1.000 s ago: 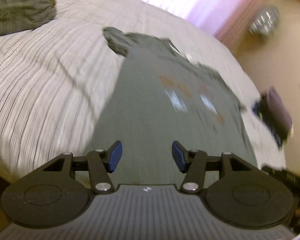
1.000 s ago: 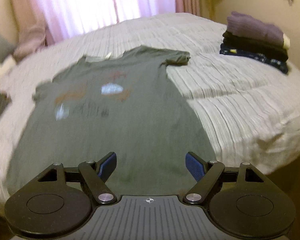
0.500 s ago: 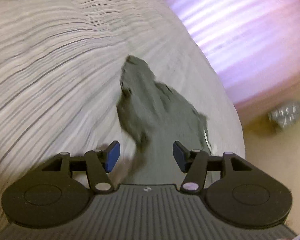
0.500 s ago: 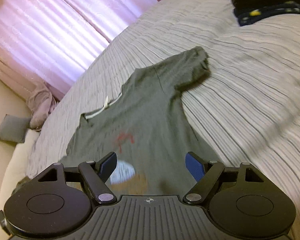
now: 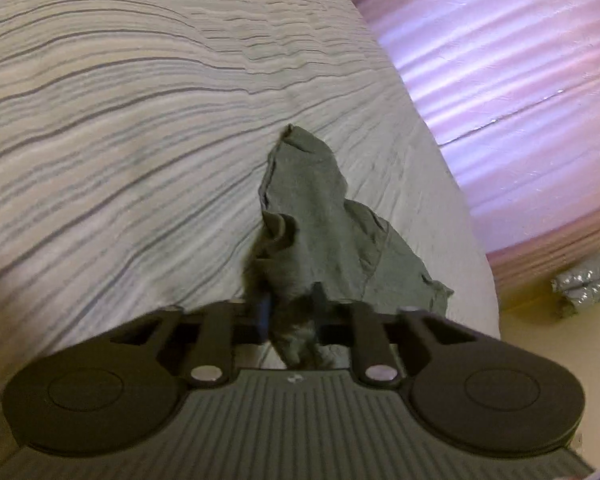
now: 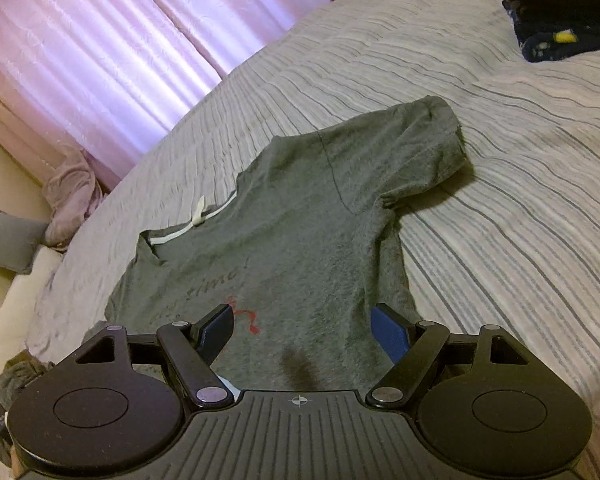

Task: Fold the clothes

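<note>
Closing since earlier – left gripper [image 5: 290, 312], seemingly pinching T-shirt [image 6: 300, 240] sleeve | right gripper [image 6: 302, 330] agape | collar far.

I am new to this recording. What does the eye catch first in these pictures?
A grey T-shirt lies spread on the striped bed. The left gripper is closing on the bunched sleeve; the right gripper is open above the shirt's body. Pink curtains glow behind.

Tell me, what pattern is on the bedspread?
Thin grey stripes on white bedspread, clearest in the right wrist view.
</note>
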A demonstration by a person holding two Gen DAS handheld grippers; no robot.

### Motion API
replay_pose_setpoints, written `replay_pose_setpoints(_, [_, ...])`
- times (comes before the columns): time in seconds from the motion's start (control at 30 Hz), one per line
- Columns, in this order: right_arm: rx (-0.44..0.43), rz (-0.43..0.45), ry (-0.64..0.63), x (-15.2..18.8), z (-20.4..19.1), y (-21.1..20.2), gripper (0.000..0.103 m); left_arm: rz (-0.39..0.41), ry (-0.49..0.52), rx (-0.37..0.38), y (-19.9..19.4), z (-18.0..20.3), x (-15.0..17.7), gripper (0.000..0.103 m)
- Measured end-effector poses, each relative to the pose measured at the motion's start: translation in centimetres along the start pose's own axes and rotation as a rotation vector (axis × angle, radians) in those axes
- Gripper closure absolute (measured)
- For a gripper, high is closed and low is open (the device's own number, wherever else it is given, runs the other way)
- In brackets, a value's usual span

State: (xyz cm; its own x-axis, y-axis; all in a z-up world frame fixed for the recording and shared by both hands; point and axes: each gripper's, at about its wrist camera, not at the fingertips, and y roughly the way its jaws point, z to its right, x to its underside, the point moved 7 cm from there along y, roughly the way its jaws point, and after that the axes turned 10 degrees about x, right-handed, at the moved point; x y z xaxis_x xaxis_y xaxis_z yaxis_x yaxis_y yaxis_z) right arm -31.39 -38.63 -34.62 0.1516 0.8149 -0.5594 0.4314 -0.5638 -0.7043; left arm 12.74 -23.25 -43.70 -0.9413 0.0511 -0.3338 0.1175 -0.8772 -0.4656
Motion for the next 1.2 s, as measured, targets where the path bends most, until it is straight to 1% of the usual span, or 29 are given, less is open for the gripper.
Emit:
replay_pose_setpoints(0.03, [0.001, -0.001, -0.002, -0.2, 0.0, 0.2, 0.024, -0.009, 0.037, -0.019, 0.2, 0.4, 0.0, 0.092])
replay_pose_setpoints(0.1, [0.004, -0.001, -0.007, -0.2, -0.1, 0.2, 0.024, -0.027, 0.172, -0.075, 0.6, 1.6, 0.0, 0.097])
replay_pose_setpoints(0.17, [0.008, -0.001, -0.014, -0.2, -0.1, 0.0, 0.024, -0.044, 0.384, -0.141, 1.2, 3.9, 0.4, 0.1])
replay_pose_setpoints(0.23, [0.011, -0.001, -0.021, -0.3, -0.1, -0.1, 0.024, -0.07, 0.669, -0.187, 2.0, 7.1, 1.5, 0.1])
replay_pose_setpoints(0.27, [0.011, -0.003, -0.023, -0.3, 0.0, -0.1, 0.024, -0.085, 0.837, -0.186, 2.4, 8.9, 2.7, 0.1])
replay_pose_setpoints(0.3, [0.011, -0.003, -0.022, -0.3, 0.0, -0.2, 0.024, -0.098, 1.003, -0.18, 2.9, 10.6, 3.9, 0.1])
replay_pose_setpoints(0.33, [0.01, -0.003, -0.022, -0.3, 0.0, -0.2, 0.024, -0.106, 1.169, -0.156, 3.1, 12.0, 5.6, 0.1])
replay_pose_setpoints(0.37, [0.009, -0.004, -0.022, -0.4, 0.1, -0.2, 0.024, -0.132, 1.351, -0.125, 3.2, 13.1, 7.9, 0.1])
replay_pose_setpoints(0.4, [0.009, -0.004, -0.023, -0.4, 0.1, -0.2, 0.024, -0.167, 1.489, -0.117, 3.3, 13.4, 9.9, 0.1])
replay_pose_setpoints(0.43, [0.009, -0.004, -0.023, -0.4, 0.1, -0.2, 0.024, -0.199, 1.598, -0.119, 3.5, 13.3, 11.7, 0.099])
replay_pose_setpoints(0.47, [0.008, -0.004, -0.022, -0.5, 0.2, -0.2, 0.024, -0.228, 1.663, -0.128, 3.9, 12.7, 12.8, 0.099])
replay_pose_setpoints(0.53, [0.008, -0.006, -0.019, -0.5, 0.2, -0.2, 0.024, -0.291, 1.755, -0.165, 4.7, 11.0, 14.3, 0.093])
replay_pose_setpoints(0.57, [0.008, -0.007, -0.02, -0.6, 0.2, -0.2, 0.024, -0.31, 1.768, -0.17, 4.8, 10.5, 14.7, 0.093])
replay_pose_setpoints(0.6, [0.009, -0.008, -0.022, -0.6, 0.2, -0.3, 0.024, -0.32, 1.761, -0.159, 4.8, 10.2, 14.7, 0.093])
replay_pose_setpoints(0.67, [0.01, -0.009, -0.027, -0.7, 0.2, -0.3, 0.024, -0.32, 1.686, -0.124, 4.6, 10.4, 13.9, 0.086])
replay_pose_setpoints(0.73, [0.012, -0.009, -0.033, -0.7, 0.3, -0.3, 0.024, -0.323, 1.567, -0.042, 4.0, 11.3, 12.7, 0.067])
replay_pose_setpoints(0.8, [0.013, -0.008, -0.032, -0.8, 0.4, -0.4, 0.024, -0.324, 1.426, 0.071, 2.9, 12.4, 11.5, 0.063])
replay_pose_setpoints(0.87, [0.012, -0.002, -0.03, -0.9, 0.5, -0.5, 0.024, -0.329, 1.282, 0.177, 1.6, 13.1, 10.3, 0.065])
replay_pose_setpoints(0.9, [0.011, 0.001, -0.03, -0.9, 0.6, -0.6, 0.024, -0.33, 1.209, 0.219, 0.8, 13.5, 9.8, 0.074])
replay_pose_setpoints(0.93, [0.012, 0.002, -0.03, -1.0, 0.6, -0.6, 0.024, -0.329, 1.135, 0.254, 0.3, 13.8, 9.2, 0.093])
replay_pose_setpoints(0.97, [0.013, 0.002, -0.031, -1.0, 0.6, -0.6, 0.024, -0.324, 1.066, 0.257, 0.4, 14.0, 8.4, 0.099])
replay_pose_setpoints(1.0, [0.014, 0.001, -0.031, -1.0, 0.6, -0.7, 0.024, -0.315, 1.014, 0.229, 0.6, 13.9, 7.8, 0.102])
replay_pose_setpoints(1.07, [0.015, 0.001, -0.036, -1.0, 0.6, -0.6, 0.024, -0.294, 0.971, 0.139, 2.1, 13.2, 7.0, 0.103])
replay_pose_setpoints(1.13, [0.02, 0.001, -0.042, -1.0, 0.5, -0.5, 0.024, -0.34, 0.941, 0.065, 4.4, 11.8, 7.4, 0.103])
replay_pose_setpoints(1.17, [0.021, 0.002, -0.043, -1.0, 0.6, -0.5, 0.024, -0.386, 0.931, 0.025, 5.6, 10.8, 8.0, 0.103])
replay_pose_setpoints(1.2, [0.023, 0.004, -0.043, -1.1, 0.6, -0.5, 0.024, -0.396, 0.937, -0.006, 6.3, 10.2, 8.6, 0.103])
